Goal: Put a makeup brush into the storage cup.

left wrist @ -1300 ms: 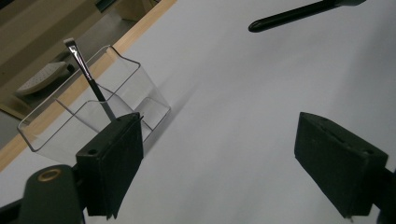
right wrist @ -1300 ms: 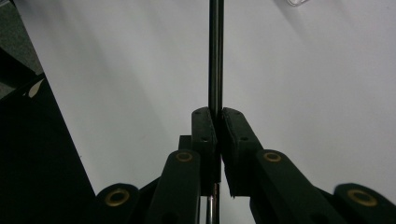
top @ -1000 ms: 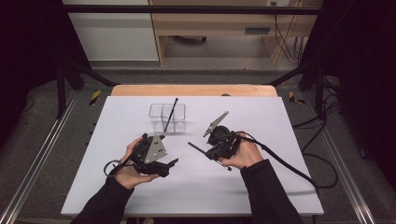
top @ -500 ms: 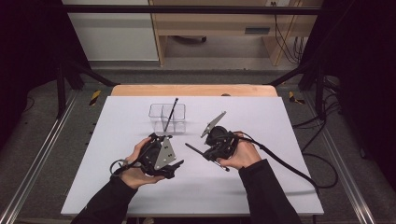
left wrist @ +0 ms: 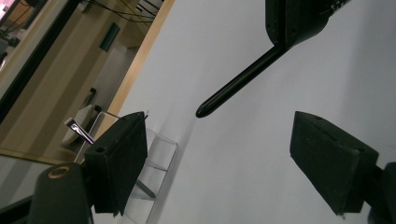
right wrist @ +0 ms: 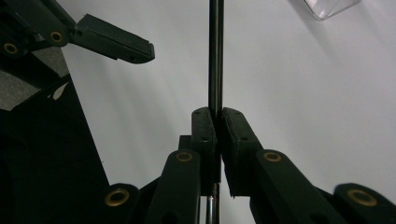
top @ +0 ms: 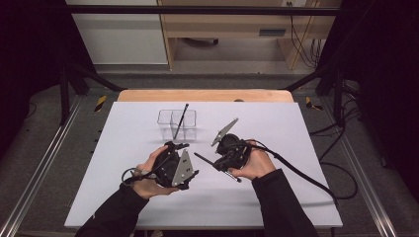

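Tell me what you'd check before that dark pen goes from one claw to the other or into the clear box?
1. Right claw grips the pen: ok, its jaws are shut on the shaft.
2. Left claw ready to receive: ok, jaws stand wide apart with nothing between them.
3. Pen tip lined up with the left claw's gap: ok, it points toward it but has not entered it.
4. Clear box upright on the table: ok.
5. Room in the box: cannot tell; one pen already leans in it.
6. Cable away from the pens: ok.
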`<state>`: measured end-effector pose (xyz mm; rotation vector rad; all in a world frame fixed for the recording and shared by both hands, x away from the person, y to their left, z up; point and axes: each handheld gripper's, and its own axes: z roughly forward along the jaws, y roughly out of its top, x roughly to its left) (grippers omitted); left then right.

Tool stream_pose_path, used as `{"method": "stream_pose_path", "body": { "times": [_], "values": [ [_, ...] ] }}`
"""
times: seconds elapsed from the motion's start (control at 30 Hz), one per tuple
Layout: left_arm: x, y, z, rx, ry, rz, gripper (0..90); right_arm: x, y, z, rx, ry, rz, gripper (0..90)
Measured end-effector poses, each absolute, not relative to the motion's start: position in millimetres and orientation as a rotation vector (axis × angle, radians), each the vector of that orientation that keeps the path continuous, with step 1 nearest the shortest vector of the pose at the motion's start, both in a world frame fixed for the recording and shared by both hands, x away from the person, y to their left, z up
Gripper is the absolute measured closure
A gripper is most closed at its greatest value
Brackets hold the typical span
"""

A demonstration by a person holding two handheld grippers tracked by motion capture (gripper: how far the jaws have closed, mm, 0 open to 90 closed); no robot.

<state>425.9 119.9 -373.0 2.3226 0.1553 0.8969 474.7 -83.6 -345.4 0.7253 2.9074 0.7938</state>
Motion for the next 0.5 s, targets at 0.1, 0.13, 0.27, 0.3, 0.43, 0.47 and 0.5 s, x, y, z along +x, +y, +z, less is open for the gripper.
{"method": "stream_pose_path", "body": {
  "times": [0.1, 0.13, 0.27, 0.3, 0.43, 0.47, 0.5],
  "values": [
    [425.0, 117.9, -373.1, 2.329, 0.126, 0.919, 19.1, 474.6, -83.0, -345.3, 0.722, 2.911, 0.799, 84.3],
    [424.4, 117.3, -372.9, 2.33, 0.114, 0.931, 19.1, 474.6, -83.0, -345.3, 0.722, 2.911, 0.799, 84.3],
    [422.0, 114.6, -372.0, 2.324, 0.057, 0.963, 21.0, 474.6, -81.7, -345.3, 0.721, 2.917, 0.804, 84.3],
    [421.6, 113.8, -372.1, 2.323, 0.047, 0.969, 21.4, 474.7, -81.5, -345.4, 0.721, 2.918, 0.802, 84.3],
    [420.7, 111.7, -370.4, 2.339, 0.003, 1.01, 22.8, 475.4, -80.9, -345.6, 0.724, 2.921, 0.8, 84.3],
    [420.4, 111.0, -370.5, 2.335, -0.003, 1.015, 23.3, 475.8, -80.7, -345.8, 0.719, 2.923, 0.799, 84.3],
    [420.4, 110.4, -370.3, 2.336, -0.015, 1.021, 23.6, 475.9, -80.3, -346.1, 0.723, 2.924, 0.797, 84.3]
  ]
}}
